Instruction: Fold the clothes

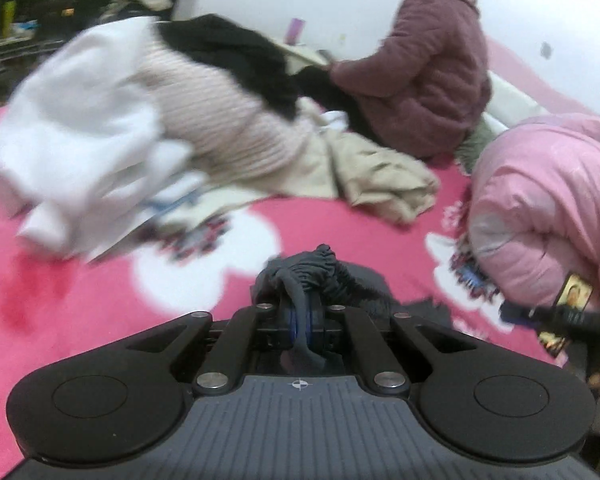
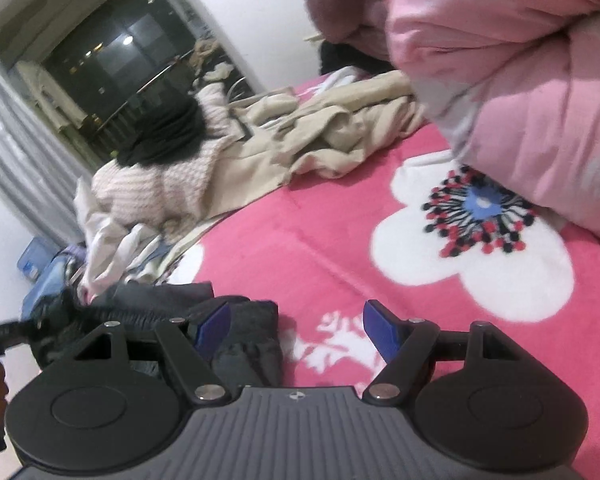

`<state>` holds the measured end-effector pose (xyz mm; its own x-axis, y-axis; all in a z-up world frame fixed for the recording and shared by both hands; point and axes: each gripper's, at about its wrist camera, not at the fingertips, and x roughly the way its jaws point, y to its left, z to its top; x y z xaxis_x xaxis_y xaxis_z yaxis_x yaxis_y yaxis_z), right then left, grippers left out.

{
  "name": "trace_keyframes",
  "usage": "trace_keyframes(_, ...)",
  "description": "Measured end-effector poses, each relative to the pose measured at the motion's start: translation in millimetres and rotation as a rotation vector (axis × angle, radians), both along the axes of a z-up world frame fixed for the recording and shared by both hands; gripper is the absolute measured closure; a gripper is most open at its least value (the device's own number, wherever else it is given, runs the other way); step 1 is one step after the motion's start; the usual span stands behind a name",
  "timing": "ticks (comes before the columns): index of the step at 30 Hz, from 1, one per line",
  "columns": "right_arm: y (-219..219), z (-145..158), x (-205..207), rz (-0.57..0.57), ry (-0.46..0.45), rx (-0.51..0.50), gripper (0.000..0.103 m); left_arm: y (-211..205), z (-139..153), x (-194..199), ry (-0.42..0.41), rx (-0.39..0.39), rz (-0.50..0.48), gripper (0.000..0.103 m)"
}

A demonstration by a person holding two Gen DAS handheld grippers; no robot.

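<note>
Jaws on left gripper are clenching a bunched wad of dark grey garment, w/ a strand of it running back between the blue pads. Jaws on right gripper are standing wide apart, gripping nothing; its left pad is sitting just over the same dark garment, seen in right view as a rumpled heap on the bed, its right pad over bare pink blanket.

Garment is lying at near edge of bed, directly in front of both grippers, partly lifted by left one. Whether it's flat, half folded or just gathered can't be told; most of it is hiding under the tools.

Behind it: a loose pile of white, striped pink, black and beige clothes, blurred in left view. A pink quilt is bulging at right. A person in a mauve padded jacket is sitting at far side of bed, turned away.

Risks, as judgement:
- Left grip is on a scrunched wad, not a clean edge, so pulling may drag cloth in a lump & crease it instead of spreading it.
- Strand caught between pads may snag on release.
- Right jaws closing here might catch blanket along w/ garment, since one pad is over each.
- Pile is close; a wide sweep could tangle w/ it.
</note>
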<state>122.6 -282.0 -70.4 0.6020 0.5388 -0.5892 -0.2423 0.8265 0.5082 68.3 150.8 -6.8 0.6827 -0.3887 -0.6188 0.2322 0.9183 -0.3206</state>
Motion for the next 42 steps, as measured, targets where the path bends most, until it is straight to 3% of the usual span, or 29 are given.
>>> trace_keyframes(9,34,14,-28,0.116,-0.005,-0.058,0.027,54,-27,-90,0.069,0.075,0.114,0.101)
trace_keyframes(16,60,23,-33,0.182,0.016,-0.109,0.027,95,-55,-141,0.148,0.065,0.221,0.101)
trace_keyframes(29,176,14,15,0.381,0.162,-0.125,0.027,112,-84,-142,0.229,0.012,0.229,0.096)
trace_keyframes(31,193,8,18,0.418,0.178,-0.147,0.027,113,-88,-140,0.242,0.011,0.224,0.092)
trace_keyframes(33,208,1,20,0.454,0.196,-0.175,0.028,116,-90,-139,0.249,0.009,0.230,0.081)
trace_keyframes(35,220,-7,20,0.489,0.217,-0.214,0.031,119,-93,-139,0.255,0.003,0.240,0.079)
trace_keyframes(38,230,-17,16,0.510,0.217,-0.310,0.044,122,-94,-138,0.257,-0.015,0.252,0.076)
trace_keyframes(40,229,-17,11,0.510,0.199,-0.356,0.064,123,-94,-136,0.249,-0.024,0.261,0.073)
trace_keyframes(42,226,-13,6,0.506,0.175,-0.395,0.077,124,-94,-132,0.242,-0.037,0.270,0.072)
